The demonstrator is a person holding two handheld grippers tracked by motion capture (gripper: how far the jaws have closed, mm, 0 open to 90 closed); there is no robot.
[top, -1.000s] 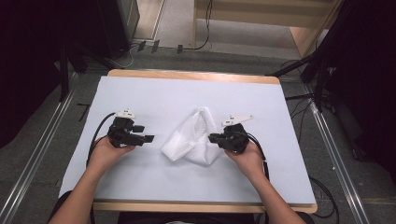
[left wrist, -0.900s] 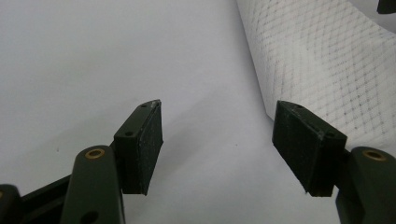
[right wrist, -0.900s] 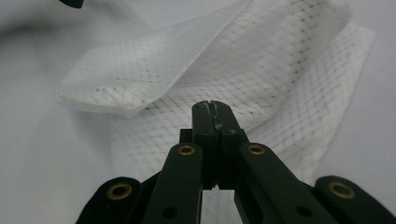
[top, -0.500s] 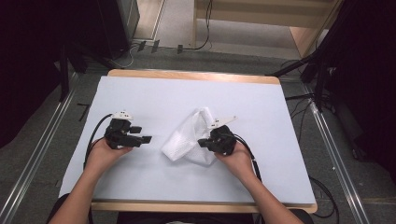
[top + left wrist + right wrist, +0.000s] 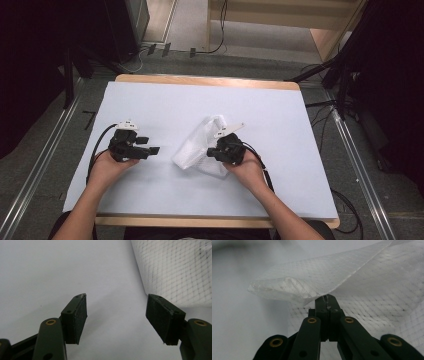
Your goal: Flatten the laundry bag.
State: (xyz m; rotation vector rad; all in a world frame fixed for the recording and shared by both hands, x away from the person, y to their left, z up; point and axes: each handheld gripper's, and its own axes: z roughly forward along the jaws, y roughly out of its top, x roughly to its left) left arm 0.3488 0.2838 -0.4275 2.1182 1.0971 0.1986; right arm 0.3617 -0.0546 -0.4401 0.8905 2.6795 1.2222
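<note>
A crumpled white woven-mesh bag (image 5: 197,146) lay mid-bench on the white-covered bench (image 5: 280,120). The right gripper (image 5: 327,299), jaws closed on a fold of its edge, likely lifted that layer to open it. The left gripper (image 5: 116,315) waited low beside it, jaws wide and empty, forearm resting on the bench.
</note>
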